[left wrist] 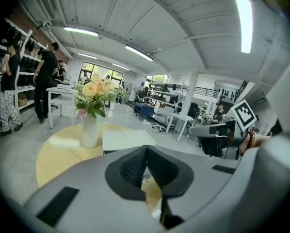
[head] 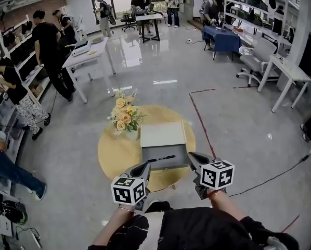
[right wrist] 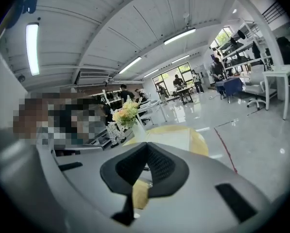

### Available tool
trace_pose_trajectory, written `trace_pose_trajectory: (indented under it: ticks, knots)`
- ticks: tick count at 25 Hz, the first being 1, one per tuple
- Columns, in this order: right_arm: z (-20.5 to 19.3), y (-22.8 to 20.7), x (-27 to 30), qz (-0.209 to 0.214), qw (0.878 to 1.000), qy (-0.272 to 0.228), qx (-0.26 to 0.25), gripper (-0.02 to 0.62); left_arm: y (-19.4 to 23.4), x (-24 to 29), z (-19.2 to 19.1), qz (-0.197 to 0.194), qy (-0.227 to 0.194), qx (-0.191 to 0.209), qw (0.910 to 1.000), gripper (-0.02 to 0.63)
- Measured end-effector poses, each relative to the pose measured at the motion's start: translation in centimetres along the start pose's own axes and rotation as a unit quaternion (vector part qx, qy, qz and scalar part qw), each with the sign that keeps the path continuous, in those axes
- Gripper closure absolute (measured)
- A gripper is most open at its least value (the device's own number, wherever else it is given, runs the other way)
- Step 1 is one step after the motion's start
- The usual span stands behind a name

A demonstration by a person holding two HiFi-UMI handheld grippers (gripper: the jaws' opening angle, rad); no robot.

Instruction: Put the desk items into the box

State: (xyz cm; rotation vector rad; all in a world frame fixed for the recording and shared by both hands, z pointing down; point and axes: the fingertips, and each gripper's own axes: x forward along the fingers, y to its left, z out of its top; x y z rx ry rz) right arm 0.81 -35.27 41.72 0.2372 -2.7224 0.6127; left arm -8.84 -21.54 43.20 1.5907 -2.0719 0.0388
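The left gripper (head: 144,166) and right gripper (head: 192,157), jaws closed and empty, hide the near corners of the grey rectangular box (head: 163,151); its inside is unclear.

On the desk (head: 111,155) the box (head: 163,135) sits at the centre. The flower vase (head: 125,120) stands just left of the box's far corner. A pen (head: 160,159) lies across its near part.

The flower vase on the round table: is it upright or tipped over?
Upright. In the left gripper view the vase stands on its base on the round table, with the flowers above it, beside the box.
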Motion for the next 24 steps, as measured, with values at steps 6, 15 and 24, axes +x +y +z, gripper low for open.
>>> trace_pose_trajectory:
  ticks: [6, 15, 24]
  knots:
    - [-0.4, 0.3, 0.7, 0.002, 1.000, 0.010, -0.007, 0.589, 1.0, -0.1, 0.3, 0.008, -0.001, -0.005, 1.0000, 0.594]
    - [-0.6, -0.1, 0.5, 0.002, 1.000, 0.014, -0.007, 0.589, 0.9, 0.3, 0.3, 0.009, 0.001, -0.007, 0.9999, 0.594]
    - [-0.8, -0.9, -0.3, -0.001, 1.000, 0.011, -0.005, 0.589, 0.1, 0.7, -0.1, 0.009, 0.001, -0.011, 0.9999, 0.595]
